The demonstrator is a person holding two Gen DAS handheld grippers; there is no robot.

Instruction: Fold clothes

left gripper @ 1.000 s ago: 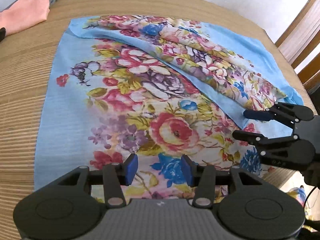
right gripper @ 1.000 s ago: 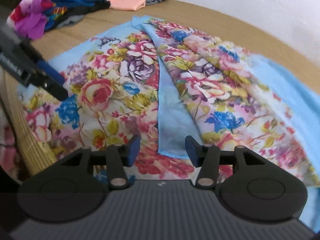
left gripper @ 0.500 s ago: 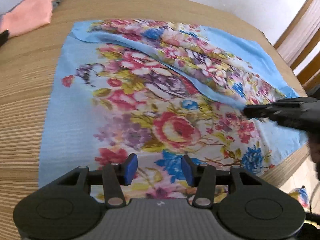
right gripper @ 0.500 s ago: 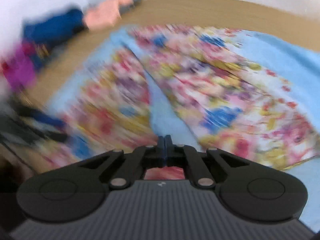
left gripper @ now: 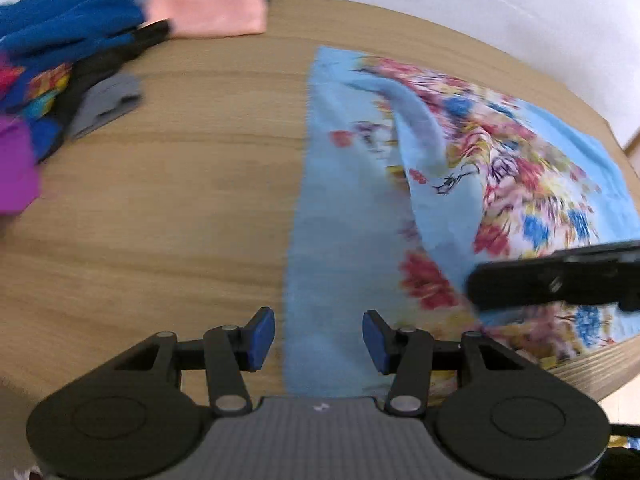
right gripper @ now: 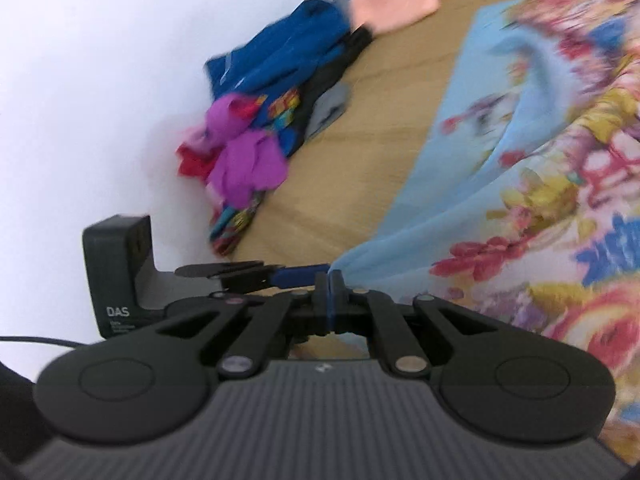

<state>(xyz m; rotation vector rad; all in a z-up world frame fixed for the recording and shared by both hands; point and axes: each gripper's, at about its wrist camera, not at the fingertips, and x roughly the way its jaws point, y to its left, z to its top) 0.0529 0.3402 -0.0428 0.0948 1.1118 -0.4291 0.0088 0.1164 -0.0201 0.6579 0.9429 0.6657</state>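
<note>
A light blue floral cloth (left gripper: 500, 184) lies spread on the wooden table (left gripper: 180, 208). My left gripper (left gripper: 318, 338) is open and empty, low over the cloth's near left edge. My right gripper (right gripper: 330, 286) is shut on a corner of the floral cloth (right gripper: 520, 208) and lifts that fold across toward the left. The right gripper also shows as a dark blurred bar in the left wrist view (left gripper: 556, 280). The left gripper's fingers (right gripper: 256, 274) show just left of the right gripper.
A pile of clothes sits at the table's far left: blue (left gripper: 68, 32), pink (left gripper: 216, 12), grey (left gripper: 106, 102), purple (left gripper: 14, 168) and multicoloured pieces. The same pile (right gripper: 256, 136) shows in the right wrist view against a white wall. The table's front edge (left gripper: 592, 364) is near.
My right gripper closed on the cloth's folded corner and carried it left over the cloth. My left gripper swung left to the cloth's left edge and stayed open.
</note>
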